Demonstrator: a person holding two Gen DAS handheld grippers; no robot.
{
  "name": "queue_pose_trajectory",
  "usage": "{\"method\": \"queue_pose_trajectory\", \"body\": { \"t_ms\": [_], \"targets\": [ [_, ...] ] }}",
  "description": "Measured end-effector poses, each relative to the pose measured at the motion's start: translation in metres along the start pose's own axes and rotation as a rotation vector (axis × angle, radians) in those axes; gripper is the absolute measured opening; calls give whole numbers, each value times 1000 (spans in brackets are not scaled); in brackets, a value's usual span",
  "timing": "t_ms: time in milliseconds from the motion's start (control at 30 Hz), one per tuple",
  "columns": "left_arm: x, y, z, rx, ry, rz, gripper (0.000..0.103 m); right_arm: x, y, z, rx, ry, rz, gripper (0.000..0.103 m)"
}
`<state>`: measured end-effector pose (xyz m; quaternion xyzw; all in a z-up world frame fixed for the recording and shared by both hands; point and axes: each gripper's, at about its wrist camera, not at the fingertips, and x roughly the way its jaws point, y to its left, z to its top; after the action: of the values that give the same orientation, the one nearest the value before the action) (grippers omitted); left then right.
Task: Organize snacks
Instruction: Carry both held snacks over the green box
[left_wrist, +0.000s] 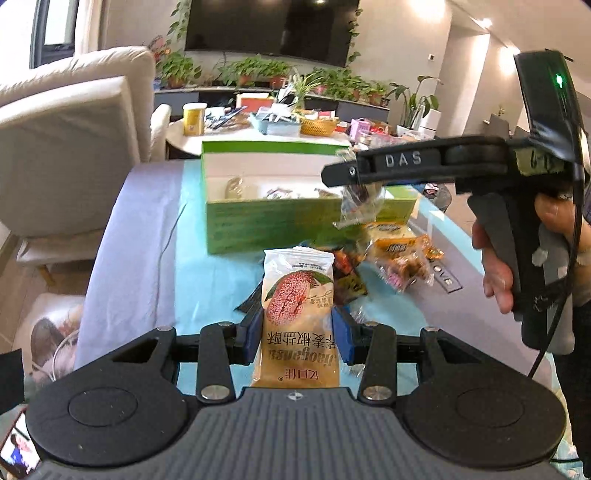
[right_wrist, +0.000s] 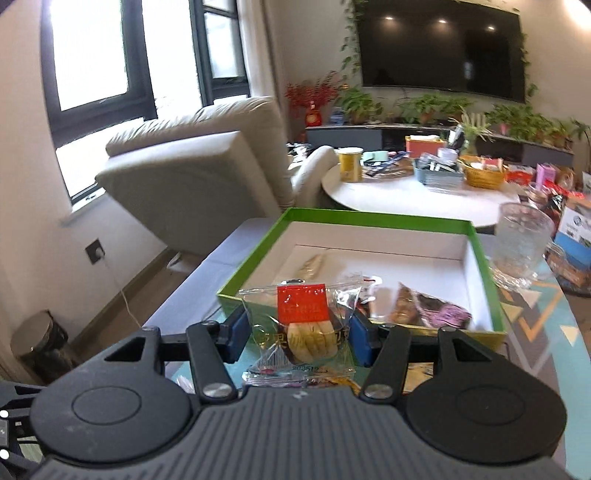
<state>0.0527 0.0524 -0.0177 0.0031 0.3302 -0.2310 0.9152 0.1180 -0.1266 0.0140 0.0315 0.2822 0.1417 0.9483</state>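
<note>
Between the blue pads of the left gripper (left_wrist: 298, 334): one tan biscuit packet (left_wrist: 297, 317), clamped above the table (left_wrist: 155, 236). Right gripper (right_wrist: 297, 338): clamped on one clear snack packet (right_wrist: 301, 328), held at the near edge of the green box (right_wrist: 258, 243), which holds several snacks.

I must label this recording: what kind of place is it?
Most likely a home living room: a wall-mounted television, a beige armchair and a row of potted plants beneath the screen.

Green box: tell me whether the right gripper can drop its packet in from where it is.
Probably yes. The right gripper holds the clear packet at the green box near rim; the top is open, nothing blocks it.
</note>
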Motion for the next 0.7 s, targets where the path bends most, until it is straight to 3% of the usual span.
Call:
{"method": "queue_pose_trajectory", "body": {
  "t_ms": [533,700],
  "targets": [
    [32,-10,60,10,-123,19,38,-6,-38,5,78,-53,-42,44],
    [48,-3,93,-44,-181,35,38,-3,-51,12,105,-75,-51,44]
  ]
}}
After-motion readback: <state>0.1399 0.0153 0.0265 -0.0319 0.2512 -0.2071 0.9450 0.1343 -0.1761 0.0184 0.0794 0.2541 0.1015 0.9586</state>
